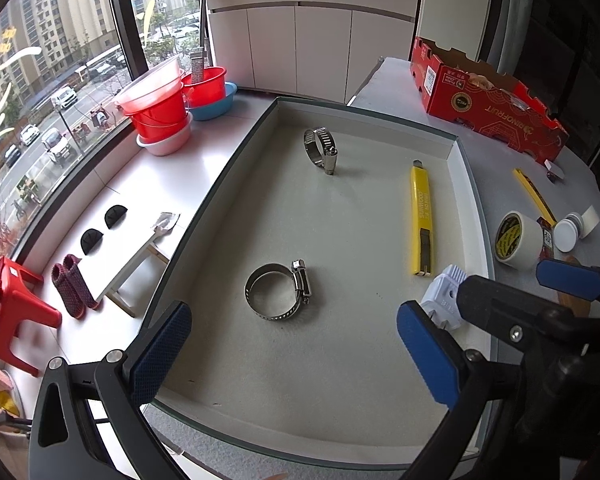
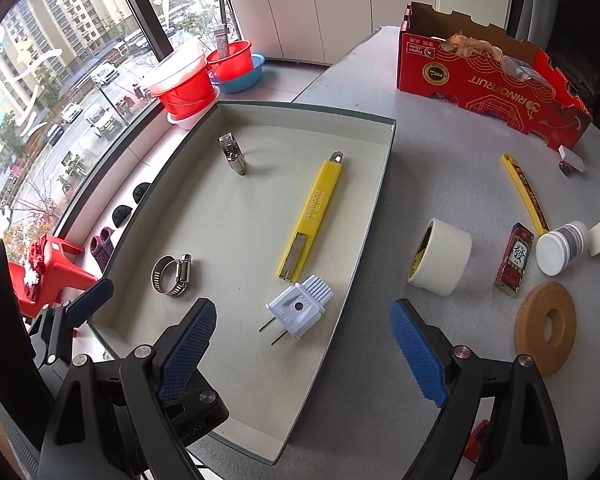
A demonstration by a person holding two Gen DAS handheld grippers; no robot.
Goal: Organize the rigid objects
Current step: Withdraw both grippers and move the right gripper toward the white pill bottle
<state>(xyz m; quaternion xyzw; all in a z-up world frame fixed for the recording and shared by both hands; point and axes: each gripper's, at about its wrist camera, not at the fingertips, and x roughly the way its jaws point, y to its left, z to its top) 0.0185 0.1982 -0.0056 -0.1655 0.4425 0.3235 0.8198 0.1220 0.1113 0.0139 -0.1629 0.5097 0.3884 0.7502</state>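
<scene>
The shallow tray (image 2: 384, 168) lies near the table's window edge, with much free floor inside it. Both the left gripper (image 1: 296, 356) and the right gripper (image 2: 304, 344) are released, holding nothing, above its near part. Outside, on the table, stand a tape roll (image 2: 440, 256), a wooden ring (image 2: 546, 328) and a red carton (image 2: 492, 80). In the tray lie two hose clamps (image 1: 278, 292), a yellow knife (image 2: 308, 220) and a white plug (image 2: 296, 312)
</scene>
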